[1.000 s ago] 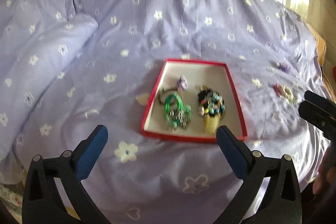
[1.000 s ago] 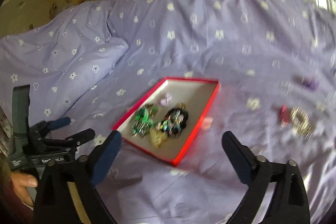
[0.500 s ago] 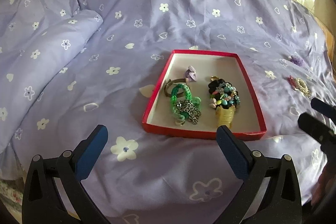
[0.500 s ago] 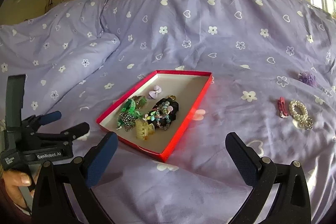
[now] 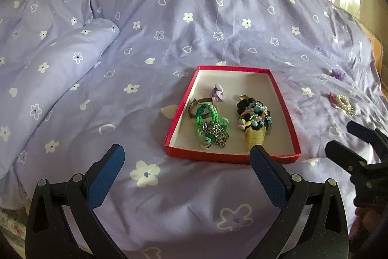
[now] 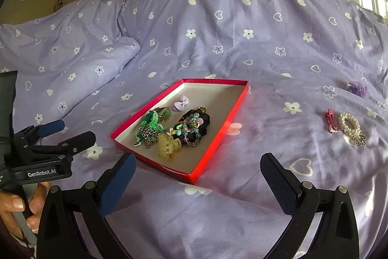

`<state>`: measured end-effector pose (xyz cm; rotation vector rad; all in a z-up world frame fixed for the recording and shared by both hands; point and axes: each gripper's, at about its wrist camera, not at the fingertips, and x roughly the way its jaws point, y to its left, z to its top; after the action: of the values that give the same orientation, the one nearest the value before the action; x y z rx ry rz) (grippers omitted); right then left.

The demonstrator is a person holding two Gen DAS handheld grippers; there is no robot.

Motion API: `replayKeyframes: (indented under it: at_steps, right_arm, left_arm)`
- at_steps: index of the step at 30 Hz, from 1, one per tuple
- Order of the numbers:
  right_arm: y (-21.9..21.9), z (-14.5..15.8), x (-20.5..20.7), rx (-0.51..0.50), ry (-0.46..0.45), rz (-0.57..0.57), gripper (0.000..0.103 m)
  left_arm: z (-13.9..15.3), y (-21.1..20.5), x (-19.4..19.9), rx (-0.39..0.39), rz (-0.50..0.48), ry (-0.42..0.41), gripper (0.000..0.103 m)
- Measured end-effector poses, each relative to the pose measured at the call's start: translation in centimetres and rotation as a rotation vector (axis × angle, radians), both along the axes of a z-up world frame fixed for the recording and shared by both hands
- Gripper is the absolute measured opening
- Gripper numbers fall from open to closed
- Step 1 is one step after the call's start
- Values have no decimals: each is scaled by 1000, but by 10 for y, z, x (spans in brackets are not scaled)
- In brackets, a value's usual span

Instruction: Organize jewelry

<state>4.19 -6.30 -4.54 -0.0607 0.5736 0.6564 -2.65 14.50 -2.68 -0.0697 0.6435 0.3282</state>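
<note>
1. "GenRobot.AI" is printed on the left tongs (image 6: 69,135).
2. Both left and right tongs (image 6: 197,180) are spread, empty.
3. The red box (image 5: 231,157) lies nearer than before; pearl bracelet (image 6: 349,123), perhaps a scrunchie, lies right on the bed (image 6: 266,45).

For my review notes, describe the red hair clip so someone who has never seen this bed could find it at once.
Start at the shallow red cardboard box on the lilac flower-print duvet and look to its right, where three small things lie loose on the cover. The small red hair clip lies just left of the white pearl bracelet. It is narrow, straight and red; the fuzzy purple hair tie lies farther back.
</note>
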Motion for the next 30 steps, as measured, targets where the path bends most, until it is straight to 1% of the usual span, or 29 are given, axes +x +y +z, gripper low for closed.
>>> replayKeyframes:
  at_steps: [7,18,30]
  right_arm:
    - [1,4,-3,3,-7,11,103]
    - [4,5,-6,-2,-7,23,103]
    - [5,5,-7,0,-12,26,103]
  left_arm:
    - [8,-7,-4,24,-3,-17,103]
    - [5,-8,-5,18,1,1,103]
    - [5,-6,-7,14,5,-3,103]
